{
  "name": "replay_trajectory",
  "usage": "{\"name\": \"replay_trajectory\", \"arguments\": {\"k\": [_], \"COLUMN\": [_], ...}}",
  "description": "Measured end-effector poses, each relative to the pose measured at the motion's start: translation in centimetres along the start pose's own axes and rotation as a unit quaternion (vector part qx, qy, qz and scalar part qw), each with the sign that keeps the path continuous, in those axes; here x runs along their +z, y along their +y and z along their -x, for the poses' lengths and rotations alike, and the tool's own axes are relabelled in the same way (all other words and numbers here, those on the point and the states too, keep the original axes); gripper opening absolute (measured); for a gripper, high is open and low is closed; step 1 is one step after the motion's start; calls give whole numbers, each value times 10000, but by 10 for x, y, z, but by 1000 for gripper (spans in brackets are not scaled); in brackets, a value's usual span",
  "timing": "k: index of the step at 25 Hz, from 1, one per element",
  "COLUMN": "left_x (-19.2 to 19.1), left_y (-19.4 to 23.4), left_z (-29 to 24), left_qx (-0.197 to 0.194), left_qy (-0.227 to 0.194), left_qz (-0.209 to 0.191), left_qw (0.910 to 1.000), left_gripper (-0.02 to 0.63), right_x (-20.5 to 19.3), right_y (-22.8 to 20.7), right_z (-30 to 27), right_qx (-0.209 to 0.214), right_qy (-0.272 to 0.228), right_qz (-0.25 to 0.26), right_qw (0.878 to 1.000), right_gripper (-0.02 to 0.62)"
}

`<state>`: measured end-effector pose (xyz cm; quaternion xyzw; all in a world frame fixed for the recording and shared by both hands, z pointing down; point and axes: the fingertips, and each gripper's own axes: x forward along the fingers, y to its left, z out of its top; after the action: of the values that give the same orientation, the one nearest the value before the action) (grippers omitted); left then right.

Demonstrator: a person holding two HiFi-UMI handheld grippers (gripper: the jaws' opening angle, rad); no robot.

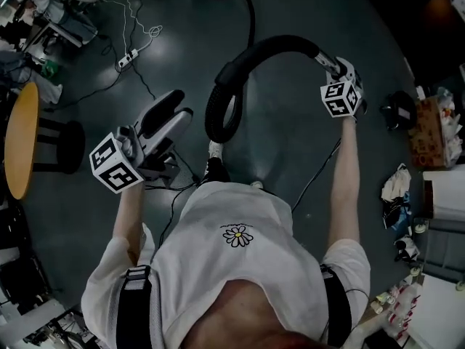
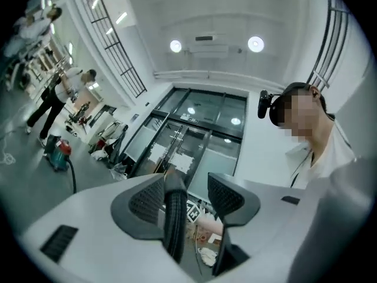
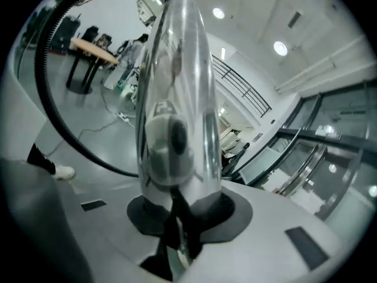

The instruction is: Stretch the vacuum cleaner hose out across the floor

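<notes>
One vacuum hose (image 1: 276, 46), two grippers: left gripper (image 1: 168, 116), right gripper (image 1: 328, 64), one round table (image 1: 18, 140), one power strip (image 1: 128, 59).

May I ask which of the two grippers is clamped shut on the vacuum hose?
The right gripper: its jaws pinch the hose's shiny end tube; the left gripper's stand apart.

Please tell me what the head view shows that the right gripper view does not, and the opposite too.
Only the head view: the left tool and the power strip on the floor.
Only the right gripper view: ceiling lights, glass doors, and that the right tool is shut on a shiny tube.
Both: the right tool itself, the arching black hose and the round wooden table.
</notes>
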<state>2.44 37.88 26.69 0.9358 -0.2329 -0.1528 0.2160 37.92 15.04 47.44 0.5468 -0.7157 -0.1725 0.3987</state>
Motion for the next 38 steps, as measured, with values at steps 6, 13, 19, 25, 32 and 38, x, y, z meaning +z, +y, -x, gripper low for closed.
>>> {"name": "replay_trajectory", "arguments": {"k": [6, 13, 19, 25, 32, 38], "left_x": [42, -24, -43, -39, -59, -36], "left_y": [-5, -13, -74, -92, -92, -126], "left_z": [-45, -180, -235, -200, -186, -178], "left_qx": [-1057, -1634, -3205, -4556, -4921, -5407], "left_qy": [478, 2167, 2754, 2533, 2440, 1455], "left_qz": [-512, -1285, 634, 2483, 2508, 3535], "left_qw": [9919, 9538, 9041, 8164, 7971, 7493], "left_gripper": [213, 213, 215, 225, 261, 197], "right_x": [73, 169, 222, 262, 290, 305], "right_y": [-62, -106, -96, -47, -8, 23], "right_z": [62, 131, 180, 211, 215, 204], "right_qx": [-1312, -2021, -2024, -2033, -1842, -1372], "right_qy": [-696, -1680, -2947, -3928, -4505, -4770], "right_qz": [2091, 4031, 4616, 4878, 5098, 5142], "right_qw": [9666, 8766, 8119, 7526, 7093, 6995], "right_gripper": [108, 109, 109, 109, 110, 121]}}
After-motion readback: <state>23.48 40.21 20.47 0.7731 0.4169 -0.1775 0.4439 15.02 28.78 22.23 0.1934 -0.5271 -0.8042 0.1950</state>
